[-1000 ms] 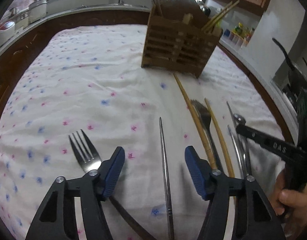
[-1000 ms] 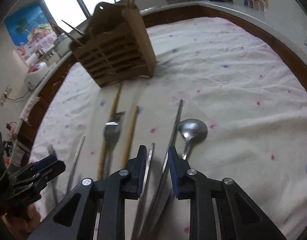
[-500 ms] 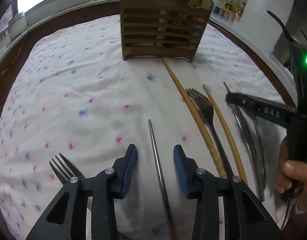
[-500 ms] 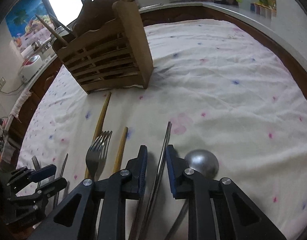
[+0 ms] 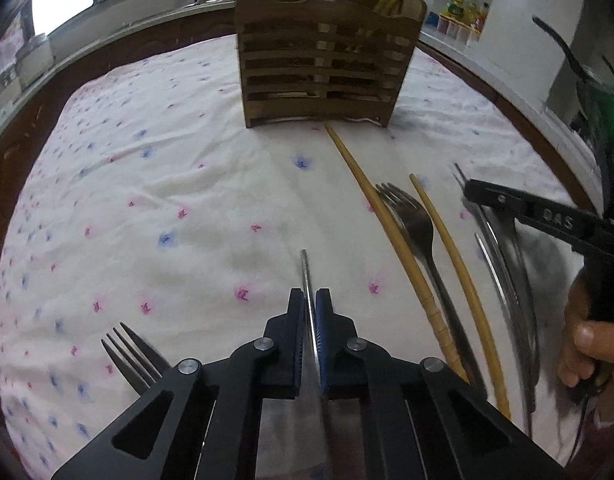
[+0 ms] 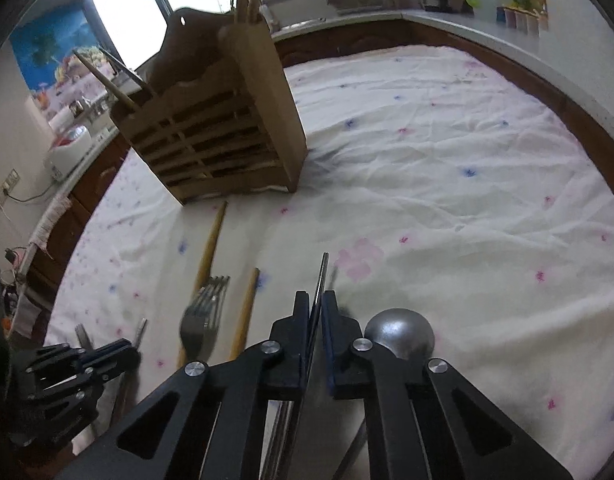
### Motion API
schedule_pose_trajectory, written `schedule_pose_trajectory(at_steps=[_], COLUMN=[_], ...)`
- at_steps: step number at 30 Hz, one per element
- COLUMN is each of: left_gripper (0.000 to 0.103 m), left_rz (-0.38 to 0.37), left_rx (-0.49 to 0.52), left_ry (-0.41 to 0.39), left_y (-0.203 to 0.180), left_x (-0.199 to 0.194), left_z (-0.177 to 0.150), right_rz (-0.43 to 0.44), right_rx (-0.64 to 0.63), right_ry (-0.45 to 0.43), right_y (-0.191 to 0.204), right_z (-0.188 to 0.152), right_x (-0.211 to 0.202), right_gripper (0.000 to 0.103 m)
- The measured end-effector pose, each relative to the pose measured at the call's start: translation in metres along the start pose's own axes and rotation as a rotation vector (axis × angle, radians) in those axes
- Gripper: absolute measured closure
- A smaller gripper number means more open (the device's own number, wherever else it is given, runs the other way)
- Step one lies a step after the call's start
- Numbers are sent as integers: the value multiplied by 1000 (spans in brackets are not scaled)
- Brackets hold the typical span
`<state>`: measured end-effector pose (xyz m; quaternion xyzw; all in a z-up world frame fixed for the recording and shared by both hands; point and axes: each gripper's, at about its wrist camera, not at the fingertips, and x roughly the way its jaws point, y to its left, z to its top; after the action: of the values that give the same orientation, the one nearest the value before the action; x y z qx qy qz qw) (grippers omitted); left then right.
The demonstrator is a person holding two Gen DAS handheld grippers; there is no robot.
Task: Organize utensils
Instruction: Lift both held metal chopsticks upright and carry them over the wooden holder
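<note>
My left gripper (image 5: 311,300) is shut on a metal chopstick (image 5: 305,276) that pokes forward over the flowered cloth. My right gripper (image 6: 315,300) is shut on another metal chopstick (image 6: 322,276); it also shows in the left wrist view (image 5: 503,204) at the right. The slatted wooden utensil holder (image 5: 323,68) stands at the back, with chopsticks in it; it also shows in the right wrist view (image 6: 219,132). On the cloth lie two wooden chopsticks (image 5: 371,200) (image 5: 447,240), a fork (image 5: 411,216) between them, a second fork (image 5: 131,348) at the left, and a spoon (image 6: 399,332).
The white flowered cloth (image 5: 167,168) covers the table, with a dark wooden edge (image 5: 11,148) around it. A kitchen counter (image 6: 447,16) with a kettle and jars runs behind. More metal utensils (image 5: 507,280) lie under the right gripper.
Both grippers closed on their metal chopsticks. Both moved forward toward the holder, which now looks nearer.
</note>
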<state>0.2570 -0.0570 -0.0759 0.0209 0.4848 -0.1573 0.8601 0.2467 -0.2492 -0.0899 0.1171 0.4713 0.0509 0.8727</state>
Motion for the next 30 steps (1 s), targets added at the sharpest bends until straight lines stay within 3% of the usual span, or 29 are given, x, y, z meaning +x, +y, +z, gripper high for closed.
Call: schedule_pose_trajectory(at_steps=[11,19,30], left_gripper=[101,101,102], left_rz=[-96,-106,-142], left_rx=[-78,-71,-111], left_ry=[-83,-133,-295], left_y=[16,14,22], left_x=[-37,-68,-136], left_z=[-5,-12,-22], right_rz=[50,71,94], right_rx=[-11,-24,-44], right_ry=[-76,-115,-227], right_y=[11,21,32], right_z=[-1,-6,1], right_x=[-47,-71,-117], right_gripper=[98,98,98])
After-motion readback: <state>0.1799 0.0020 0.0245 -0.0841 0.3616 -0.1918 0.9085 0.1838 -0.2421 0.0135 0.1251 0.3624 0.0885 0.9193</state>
